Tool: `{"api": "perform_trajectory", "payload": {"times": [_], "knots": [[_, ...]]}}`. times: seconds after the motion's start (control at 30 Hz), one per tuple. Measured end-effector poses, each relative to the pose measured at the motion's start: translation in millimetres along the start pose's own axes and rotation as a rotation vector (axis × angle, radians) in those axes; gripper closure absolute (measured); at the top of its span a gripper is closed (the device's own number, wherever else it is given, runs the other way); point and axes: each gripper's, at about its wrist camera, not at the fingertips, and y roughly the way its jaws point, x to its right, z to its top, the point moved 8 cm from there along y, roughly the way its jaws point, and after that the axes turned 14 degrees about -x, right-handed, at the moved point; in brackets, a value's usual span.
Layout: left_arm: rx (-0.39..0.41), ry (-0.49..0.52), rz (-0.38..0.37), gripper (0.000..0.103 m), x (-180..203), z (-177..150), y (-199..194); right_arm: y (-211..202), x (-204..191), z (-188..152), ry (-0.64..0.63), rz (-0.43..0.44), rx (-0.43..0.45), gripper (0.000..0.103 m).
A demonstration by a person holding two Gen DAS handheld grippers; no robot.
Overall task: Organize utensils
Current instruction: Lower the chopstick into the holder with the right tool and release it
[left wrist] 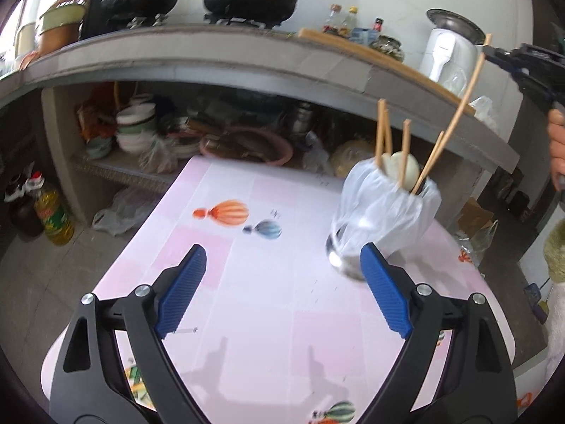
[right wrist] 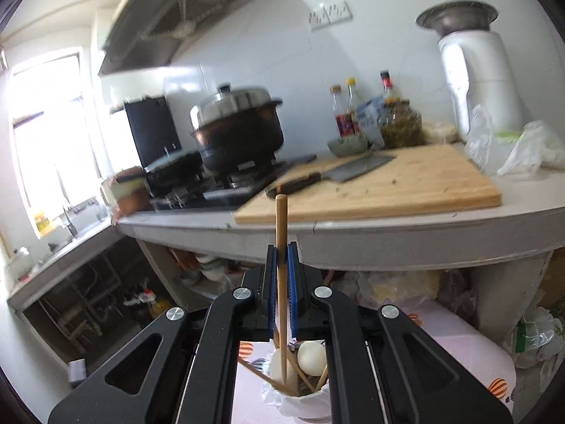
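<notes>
A metal utensil holder lined with a white plastic bag stands on the pink table. It holds several wooden chopsticks and pale spoons. My left gripper is open and empty, just left of the holder near its base. My right gripper is shut on one wooden chopstick and holds it upright above the holder, its lower end among the spoons. In the left wrist view that chopstick slants up to the right gripper.
A grey kitchen counter runs behind the table with a cutting board and cleaver, a black pot, bottles and a white appliance. Bowls and bags fill the shelf below. An oil bottle stands on the floor.
</notes>
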Motion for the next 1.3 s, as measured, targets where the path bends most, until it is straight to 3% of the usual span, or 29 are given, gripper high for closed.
{"api": "perform_trajectory", "payload": {"times": [0.27, 0.67, 0.87, 1.13, 1.17, 1.23, 1.3], "knots": [[-0.01, -0.007, 0.024, 0.017, -18.5, -18.9, -4.1, 59.1, 2.9, -26.9, -0.04, -0.087, -0.095, 0.097], [-0.018, -0.01, 0.01, 0.014, -15.9, -23.2, -3.2, 101.5, 11.3, -76.8, -0.061, -0.107, -0.231, 0.097], [-0.023, -0.002, 0.027, 0.013, -12.3, -25.4, -4.5, 114.7, 13.7, -98.3, -0.062, -0.113, -0.277, 0.097], [-0.027, 0.007, 0.028, 0.013, -5.2, -28.7, -9.9, 105.0, 15.5, -99.4, -0.018, -0.095, -0.276, 0.095], [-0.025, 0.008, 0.028, 0.013, -3.8, -29.0, -11.0, 99.2, 14.7, -99.8, -0.012, -0.088, -0.27, 0.095], [-0.024, 0.011, 0.024, 0.013, 0.0, -30.9, -13.9, 87.1, 13.8, -100.6, 0.002, -0.083, -0.252, 0.078], [-0.026, 0.021, 0.022, 0.013, 4.8, -33.6, -16.7, 67.6, 12.2, -104.0, 0.022, -0.07, -0.22, 0.072]]}}
